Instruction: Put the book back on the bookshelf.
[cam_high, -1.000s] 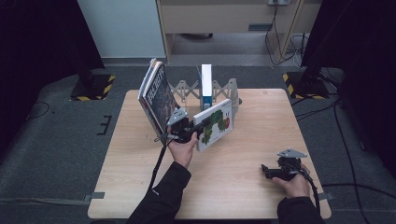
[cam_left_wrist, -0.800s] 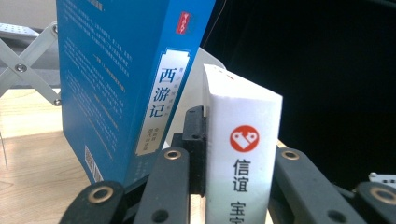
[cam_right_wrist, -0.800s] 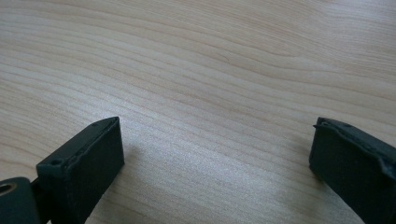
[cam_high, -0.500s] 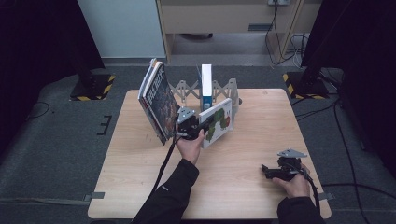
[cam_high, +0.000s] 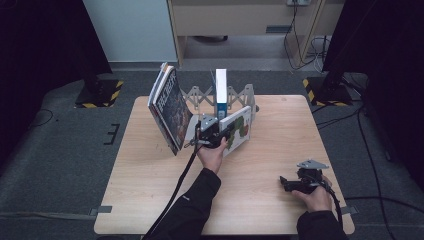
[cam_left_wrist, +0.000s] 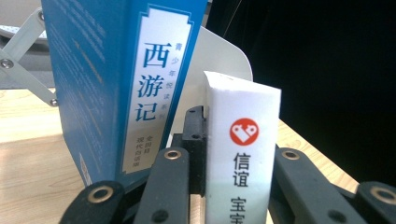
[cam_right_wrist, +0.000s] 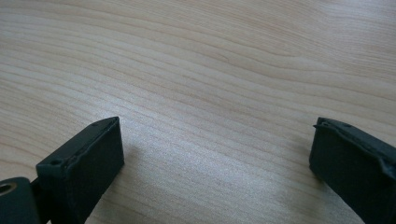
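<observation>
My left gripper (cam_high: 223, 133) is shut on a white picture book (cam_high: 239, 127) with a green caterpillar on its cover, which it holds tilted just in front of the folding book rack (cam_high: 242, 93). In the left gripper view the book's white spine (cam_left_wrist: 243, 182) sits clamped between the black jaws, right next to a blue book (cam_left_wrist: 116, 79) that stands upright in the rack (cam_left_wrist: 224, 53). That blue book (cam_high: 220, 90) has a white spine. My right gripper (cam_high: 287, 183) rests at the table's front right, its jaws open (cam_right_wrist: 217, 149) over bare wood.
A large dark-covered book (cam_high: 170, 107) leans at the rack's left end. The wooden table (cam_high: 150, 200) stands on a grey floor; dark stands with yellow-black bases (cam_high: 100, 92) flank it. A black cable (cam_high: 175, 192) trails from my left gripper.
My left gripper has carried the white book to the right and slightly down, up against the blue book. The right gripper has stayed still.
</observation>
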